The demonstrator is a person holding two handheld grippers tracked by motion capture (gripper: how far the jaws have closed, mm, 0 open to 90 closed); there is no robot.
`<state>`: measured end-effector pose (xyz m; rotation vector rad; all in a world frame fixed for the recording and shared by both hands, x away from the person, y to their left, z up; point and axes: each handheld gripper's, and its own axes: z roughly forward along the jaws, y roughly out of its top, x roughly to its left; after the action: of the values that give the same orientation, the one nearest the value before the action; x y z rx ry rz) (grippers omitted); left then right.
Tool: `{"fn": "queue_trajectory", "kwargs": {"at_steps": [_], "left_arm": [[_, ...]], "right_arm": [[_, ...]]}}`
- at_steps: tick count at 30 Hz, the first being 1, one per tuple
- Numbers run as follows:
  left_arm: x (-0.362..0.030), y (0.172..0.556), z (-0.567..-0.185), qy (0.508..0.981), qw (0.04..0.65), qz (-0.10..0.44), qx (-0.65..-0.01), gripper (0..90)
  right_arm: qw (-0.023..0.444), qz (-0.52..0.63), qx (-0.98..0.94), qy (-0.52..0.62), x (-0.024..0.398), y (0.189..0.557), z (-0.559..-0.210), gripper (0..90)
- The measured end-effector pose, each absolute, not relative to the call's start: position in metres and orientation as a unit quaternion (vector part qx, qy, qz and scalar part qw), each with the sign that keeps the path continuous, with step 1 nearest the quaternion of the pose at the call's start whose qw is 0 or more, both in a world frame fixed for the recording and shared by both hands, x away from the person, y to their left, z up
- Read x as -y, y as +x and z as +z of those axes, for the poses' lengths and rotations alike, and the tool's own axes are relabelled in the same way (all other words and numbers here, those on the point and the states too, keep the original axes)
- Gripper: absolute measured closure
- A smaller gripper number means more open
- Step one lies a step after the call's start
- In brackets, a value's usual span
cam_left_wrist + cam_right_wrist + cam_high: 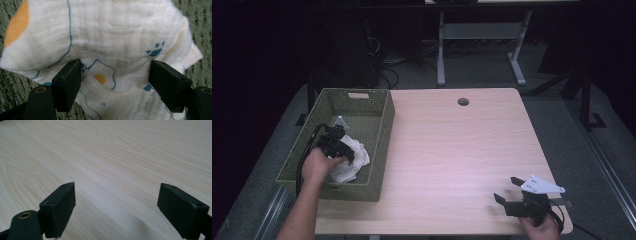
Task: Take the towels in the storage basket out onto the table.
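Cloth (110,32) between left tool (113,80) jaws, seemingly ungripped

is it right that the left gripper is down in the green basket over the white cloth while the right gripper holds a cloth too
Not quite. The right gripper holds nothing: the right gripper view shows open jaws over the bare table. The left gripper is indeed in the green basket over the white cloth.

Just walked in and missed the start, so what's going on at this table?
A person holds a gripper in each hand. The left gripper is down in the green basket at the table's left side, its fingers open astride a white printed cloth lying there, not yet pinching it. The right gripper rests open over the bare table near the front right corner.
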<state>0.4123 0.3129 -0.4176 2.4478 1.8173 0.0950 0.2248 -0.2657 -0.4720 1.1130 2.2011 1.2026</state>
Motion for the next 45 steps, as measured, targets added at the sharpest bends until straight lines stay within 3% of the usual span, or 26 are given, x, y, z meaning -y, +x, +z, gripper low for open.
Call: {"fn": "queue_trajectory", "kwargs": {"at_steps": [9,14,15,17,19,21,26,45], "left_arm": [[-0.303,0.416,-0.425,0.814,-0.001,0.035,-0.580,33.2],[-0.299,0.420,-0.424,0.817,-0.013,0.031,-0.575,50.8],[-0.298,0.419,-0.422,0.819,-0.013,0.035,-0.573,50.8],[-0.298,0.419,-0.422,0.824,-0.014,0.038,-0.566,63.9],[-0.298,0.418,-0.422,0.824,-0.012,0.039,-0.566,66.2],[-0.297,0.418,-0.421,0.828,-0.013,0.042,-0.559,75.2],[-0.299,0.417,-0.417,0.829,-0.007,0.042,-0.558,79.0],[-0.329,0.389,-0.350,0.806,0.201,0.049,-0.555,79.1]], "right_arm": [[0.197,0.430,-0.786,0.398,0.265,0.225,-0.472,14.5],[0.198,0.430,-0.787,0.396,0.264,0.224,-0.472,14.7],[0.198,0.430,-0.787,0.396,0.264,0.224,-0.472,14.7],[0.197,0.430,-0.787,0.396,0.265,0.224,-0.472,14.7],[0.197,0.431,-0.787,0.396,0.265,0.224,-0.472,14.7],[0.197,0.430,-0.788,0.395,0.265,0.224,-0.472,14.7],[0.197,0.430,-0.787,0.396,0.265,0.224,-0.472,14.7],[0.203,0.430,-0.784,0.398,0.265,0.224,-0.471,14.7]]}}
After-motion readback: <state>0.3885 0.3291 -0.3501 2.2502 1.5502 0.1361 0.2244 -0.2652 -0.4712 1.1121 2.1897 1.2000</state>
